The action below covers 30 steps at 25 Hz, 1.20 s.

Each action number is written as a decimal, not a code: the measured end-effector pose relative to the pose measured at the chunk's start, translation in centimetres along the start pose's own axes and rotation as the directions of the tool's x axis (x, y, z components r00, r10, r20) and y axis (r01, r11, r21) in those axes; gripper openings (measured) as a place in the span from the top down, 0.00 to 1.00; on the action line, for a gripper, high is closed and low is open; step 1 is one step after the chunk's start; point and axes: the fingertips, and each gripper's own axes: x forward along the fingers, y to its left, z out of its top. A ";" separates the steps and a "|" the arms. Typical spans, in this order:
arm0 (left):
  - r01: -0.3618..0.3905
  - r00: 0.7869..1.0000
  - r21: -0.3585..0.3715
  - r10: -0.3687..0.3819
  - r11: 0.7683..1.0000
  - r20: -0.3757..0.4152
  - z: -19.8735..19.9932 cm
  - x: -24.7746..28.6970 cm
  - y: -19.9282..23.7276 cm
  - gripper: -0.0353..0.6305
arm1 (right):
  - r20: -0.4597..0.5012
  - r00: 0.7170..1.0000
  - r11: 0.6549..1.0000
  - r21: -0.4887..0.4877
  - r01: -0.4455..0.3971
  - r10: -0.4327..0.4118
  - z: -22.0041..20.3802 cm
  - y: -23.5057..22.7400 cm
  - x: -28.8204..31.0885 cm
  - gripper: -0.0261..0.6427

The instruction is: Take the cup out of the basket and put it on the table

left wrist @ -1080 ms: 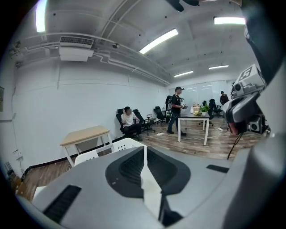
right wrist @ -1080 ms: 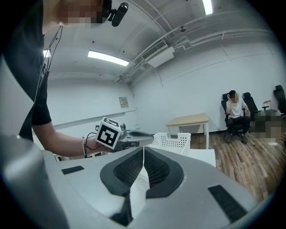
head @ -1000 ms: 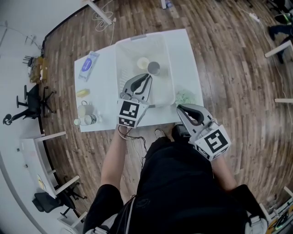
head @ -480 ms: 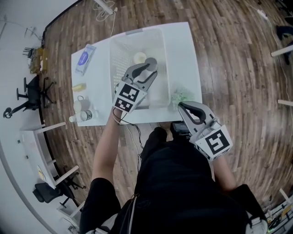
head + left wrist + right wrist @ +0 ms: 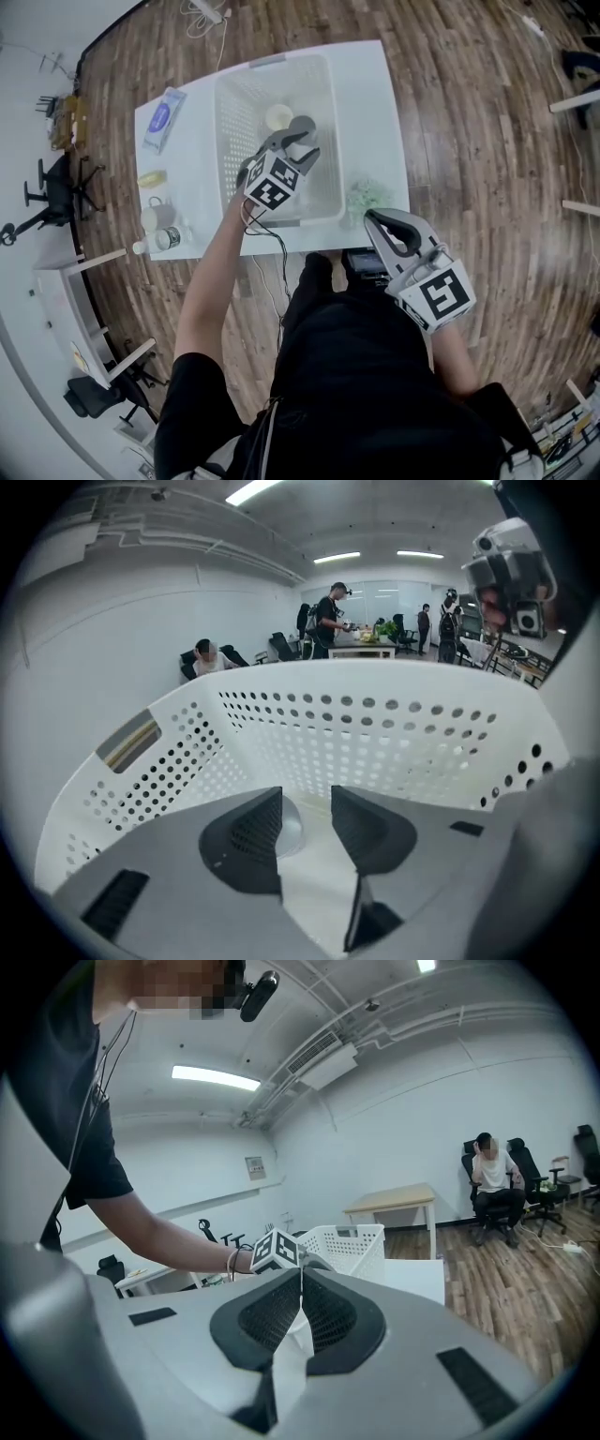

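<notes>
A white perforated basket [image 5: 234, 122] stands on the white table [image 5: 375, 103]. Inside it, at the far end, sits a grey cup [image 5: 303, 124] next to a pale round thing [image 5: 278, 117]. My left gripper [image 5: 297, 143] reaches down into the basket just short of the cup. Its jaws have just been opening and now stand open with nothing pressed between them. In the left gripper view the left gripper [image 5: 307, 803] faces the basket wall [image 5: 394, 733], and the cup's grey edge [image 5: 291, 827] peeks past the left jaw. My right gripper [image 5: 373, 218] hovers shut at the table's near edge, the same right gripper [image 5: 301, 1279] empty.
Left of the basket lie a blue packet [image 5: 159, 116], a yellow item [image 5: 150, 178] and two small containers [image 5: 157, 217]. A green crumpled thing [image 5: 366, 197] lies right of the basket. People sit and stand in the room beyond.
My left gripper has dropped into the basket toward the grey cup and its jaws have opened. The right gripper has stayed near the table's front edge.
</notes>
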 end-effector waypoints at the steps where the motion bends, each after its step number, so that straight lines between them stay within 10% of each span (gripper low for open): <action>1: 0.008 1.000 0.010 -0.008 1.000 -0.014 -0.4 0.6 -0.1 0.69 | -0.003 1.000 1.000 0.002 0.002 -0.002 -0.1 -0.1 0.0 0.92; 30: -0.065 0.997 0.097 0.070 0.993 -0.046 -1.9 2.1 0.7 0.91 | -0.011 1.000 1.000 -0.003 0.013 -0.013 -0.3 0.3 -0.2 0.92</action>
